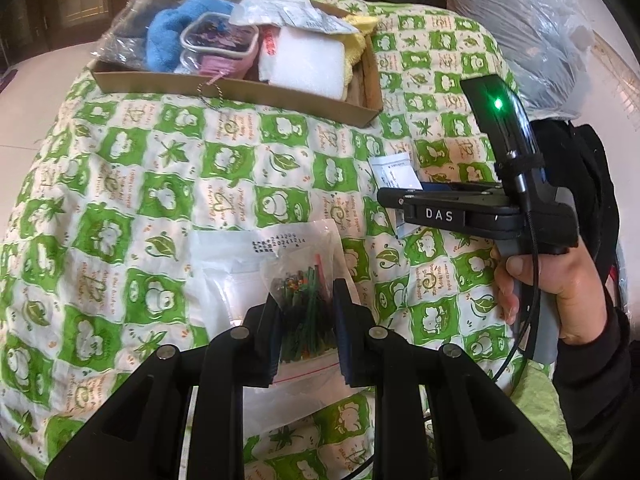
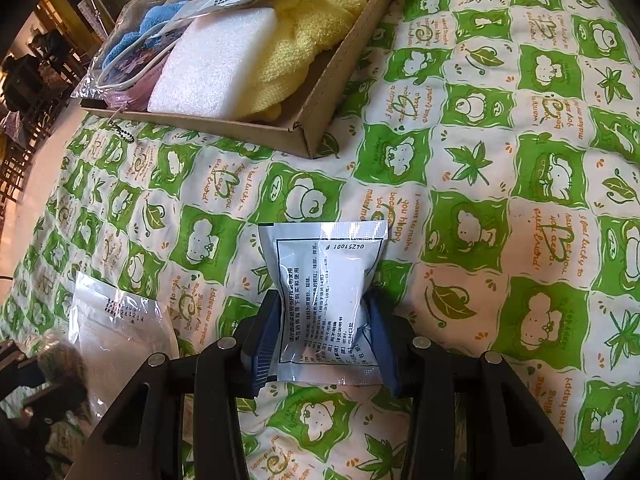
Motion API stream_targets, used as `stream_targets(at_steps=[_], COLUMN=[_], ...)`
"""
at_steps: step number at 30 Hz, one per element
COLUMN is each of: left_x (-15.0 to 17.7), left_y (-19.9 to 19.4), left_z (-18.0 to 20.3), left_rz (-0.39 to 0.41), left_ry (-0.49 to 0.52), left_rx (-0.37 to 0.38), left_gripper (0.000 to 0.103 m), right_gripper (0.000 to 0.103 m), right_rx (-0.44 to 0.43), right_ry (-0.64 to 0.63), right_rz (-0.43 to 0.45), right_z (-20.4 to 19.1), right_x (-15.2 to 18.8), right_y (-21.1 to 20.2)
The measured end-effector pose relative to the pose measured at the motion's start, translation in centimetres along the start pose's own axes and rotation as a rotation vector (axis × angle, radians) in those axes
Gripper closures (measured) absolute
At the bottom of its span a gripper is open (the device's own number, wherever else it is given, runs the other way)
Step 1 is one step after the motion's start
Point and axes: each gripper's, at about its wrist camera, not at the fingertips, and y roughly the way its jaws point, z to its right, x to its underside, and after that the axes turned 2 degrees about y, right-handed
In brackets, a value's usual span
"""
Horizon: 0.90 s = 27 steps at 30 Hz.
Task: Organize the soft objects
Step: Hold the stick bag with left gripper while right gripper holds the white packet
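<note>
My left gripper (image 1: 306, 304) is shut on a clear zip bag of green and orange sticks (image 1: 306, 300), low over the quilt. Under it lies a flat clear packet with printed numbers (image 1: 228, 264), which also shows in the right wrist view (image 2: 116, 320). My right gripper (image 2: 324, 312) is shut on a white printed sachet (image 2: 328, 280) and pinches its middle. In the left wrist view the right gripper (image 1: 390, 196) holds that sachet (image 1: 394, 170) to the right. A cardboard tray (image 1: 240, 90) holds a blue towel (image 1: 168, 36), white foam (image 1: 308, 64) and a yellow towel (image 2: 304, 40).
A green and white patterned quilt (image 2: 500, 160) covers the whole surface. A ball chain (image 1: 208, 90) hangs over the tray's front wall. A large plastic-wrapped bundle (image 1: 532, 28) stands at the back right. A pale floor (image 1: 36, 80) lies to the left.
</note>
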Motion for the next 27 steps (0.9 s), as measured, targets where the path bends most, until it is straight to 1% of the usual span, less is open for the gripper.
stream_targets(at_steps=[8, 16, 27], left_x=[0.1, -0.1, -0.1], left_y=[-0.6, -0.2, 0.6], left_z=[-0.4, 0.3, -0.2], left_rz=[0.005, -0.003, -0.014], left_ry=[-0.015, 0.007, 0.004], left_rx=[-0.003, -0.006, 0.008], left_gripper=[0.083, 0.083, 0.083], right_gripper=[0.06, 0.06, 0.06], right_rx=[-0.003, -0.002, 0.002], right_ry=[-0.001, -0.001, -0.004], right_rz=[0.003, 0.004, 0.004], right_z=[0.0, 0.0, 0.0], right_x=[0.1, 0.1, 0.2], right_y=[-0.2, -0.2, -0.2])
